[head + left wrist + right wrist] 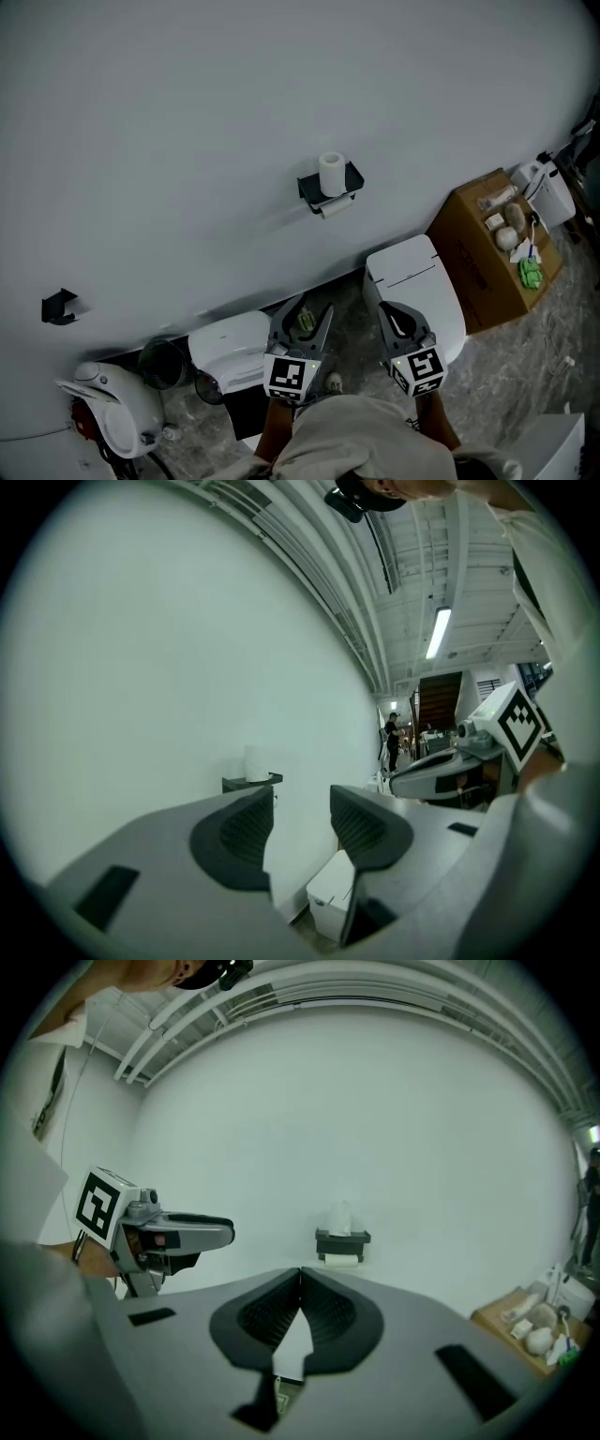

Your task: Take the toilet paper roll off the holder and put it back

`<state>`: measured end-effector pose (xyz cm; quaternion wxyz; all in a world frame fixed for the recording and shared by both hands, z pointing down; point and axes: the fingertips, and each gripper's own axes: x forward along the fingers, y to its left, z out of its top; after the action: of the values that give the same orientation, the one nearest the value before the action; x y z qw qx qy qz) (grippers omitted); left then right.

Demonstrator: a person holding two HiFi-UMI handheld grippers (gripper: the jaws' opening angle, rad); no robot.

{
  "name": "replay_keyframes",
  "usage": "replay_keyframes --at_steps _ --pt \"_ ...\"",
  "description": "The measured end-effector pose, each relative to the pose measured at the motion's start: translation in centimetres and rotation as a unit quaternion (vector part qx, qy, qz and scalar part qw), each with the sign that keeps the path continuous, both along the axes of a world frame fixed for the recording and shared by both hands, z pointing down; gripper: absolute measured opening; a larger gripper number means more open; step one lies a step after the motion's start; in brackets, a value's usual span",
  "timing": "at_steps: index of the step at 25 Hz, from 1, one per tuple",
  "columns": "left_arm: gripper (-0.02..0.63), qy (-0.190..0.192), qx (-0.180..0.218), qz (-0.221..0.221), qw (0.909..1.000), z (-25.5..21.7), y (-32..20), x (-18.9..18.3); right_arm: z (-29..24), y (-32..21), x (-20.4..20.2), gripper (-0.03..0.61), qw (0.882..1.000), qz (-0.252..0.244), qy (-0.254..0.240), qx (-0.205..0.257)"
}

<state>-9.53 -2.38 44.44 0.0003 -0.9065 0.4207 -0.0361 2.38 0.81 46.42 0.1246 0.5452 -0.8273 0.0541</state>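
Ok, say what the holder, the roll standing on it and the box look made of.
The holder looks like matte black metal or plastic; its dark, dull surface doesn't settle which. The roll is white paper, soft-looking and without shine. The box looks like plain brown cardboard, matte, with flat sides.

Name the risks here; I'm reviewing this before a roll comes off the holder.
1. A spare roll stands loose on top of the holder; reaching for the hung roll beneath could knock it down.
2. The right gripper is shut and the left gripper barely open; neither would fit round a roll unless opened wider.
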Motion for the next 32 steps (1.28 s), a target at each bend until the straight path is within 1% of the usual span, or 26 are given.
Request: replay_keyframes --at_steps 18,32 --pt "0.196 -0.006 0.003 0.004 1.0000 0.2 -4.2 1.0 0.4 -3.7 1.0 -0.003 1.000 0.009 -0.005 0.001" --pt "0.198 -0.014 0.007 -0.023 0.9996 0.1 -8.9 2.0 0.3 -9.3 2.0 -0.003 1.000 -0.024 -0.013 0.009"
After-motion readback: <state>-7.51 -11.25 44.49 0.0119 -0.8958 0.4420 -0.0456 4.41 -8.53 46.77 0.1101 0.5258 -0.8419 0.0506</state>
